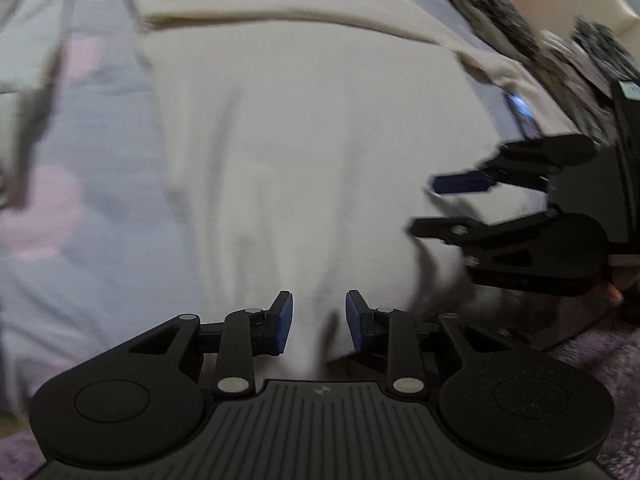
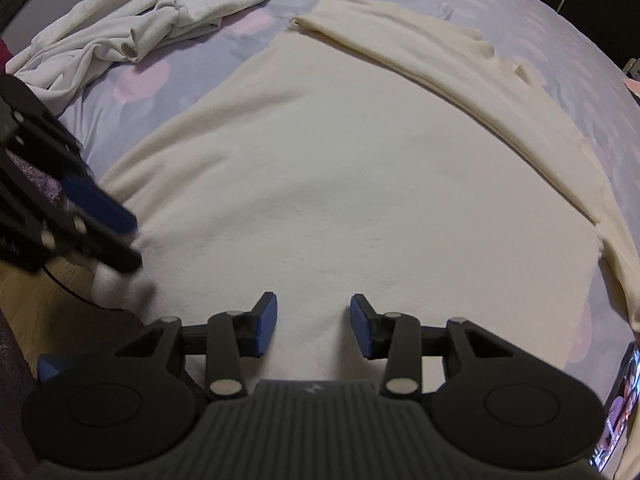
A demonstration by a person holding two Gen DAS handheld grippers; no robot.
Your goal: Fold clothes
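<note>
While I watched both wrist feeds, my left gripper (image 1: pixel 319 322) had its blue pads spread with a clear gap and nothing between them, poised low over the near hem of the cream shirt (image 1: pixel 304 152). My right gripper (image 2: pixel 313 326) was likewise spread wide and empty, above the same cream shirt (image 2: pixel 340 184) at the lower centre of its frame. In the left view the right gripper (image 1: pixel 436 206) appeared at the right edge, parted over the cloth; in the right view the left gripper (image 2: pixel 116 236) came in from the left edge at the garment's corner, though I could not tell whether it touched.

That shirt lay flat across a lavender bedsheet (image 2: pixel 560 36) with pink blotches, one sleeve folded across its top toward the upper right. A crumpled white garment (image 2: pixel 140 20) sat in the upper left, apart from it. Wooden floor (image 2: pixel 60 304) showed at the lower left beyond the bed's edge, and a phone (image 2: pixel 620 400) lay at the lower right. Bare sheet surrounded the shirt above and to the right.
</note>
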